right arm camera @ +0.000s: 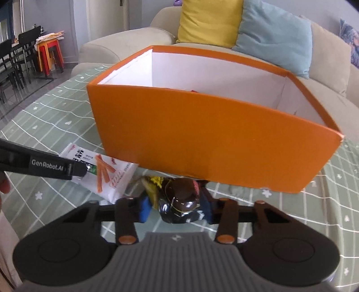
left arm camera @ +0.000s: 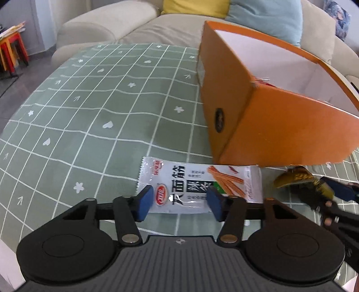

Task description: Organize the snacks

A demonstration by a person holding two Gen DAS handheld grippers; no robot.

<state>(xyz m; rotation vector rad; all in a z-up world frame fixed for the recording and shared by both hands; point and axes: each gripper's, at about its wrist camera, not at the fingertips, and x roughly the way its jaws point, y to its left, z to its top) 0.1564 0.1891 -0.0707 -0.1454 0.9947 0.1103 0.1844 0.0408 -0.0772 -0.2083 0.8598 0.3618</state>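
Observation:
A white snack packet [left arm camera: 197,179] printed with orange sticks lies flat on the green checked tablecloth [left arm camera: 89,112], just in front of the orange box [left arm camera: 269,125]. My left gripper [left arm camera: 179,202] is down over the packet's near end. Its blue pads straddle the flat, uncrumpled packet, so it is open. In the right wrist view one of its fingers [right arm camera: 44,167] reaches onto the same packet [right arm camera: 112,177]. My right gripper [right arm camera: 176,207] is shut on a shiny dark brown snack wrapper [right arm camera: 182,200] close to the front wall of the box [right arm camera: 202,139]. The left wrist view shows that gripper [left arm camera: 325,189] too.
The box is white inside and something red [right arm camera: 194,91] peeks over its wall. A beige sofa [right arm camera: 125,40] with a yellow cushion [right arm camera: 208,20] and a blue cushion [right arm camera: 273,36] runs behind the table. Red and orange stools [right arm camera: 50,51] and dark chairs [right arm camera: 13,58] stand far left.

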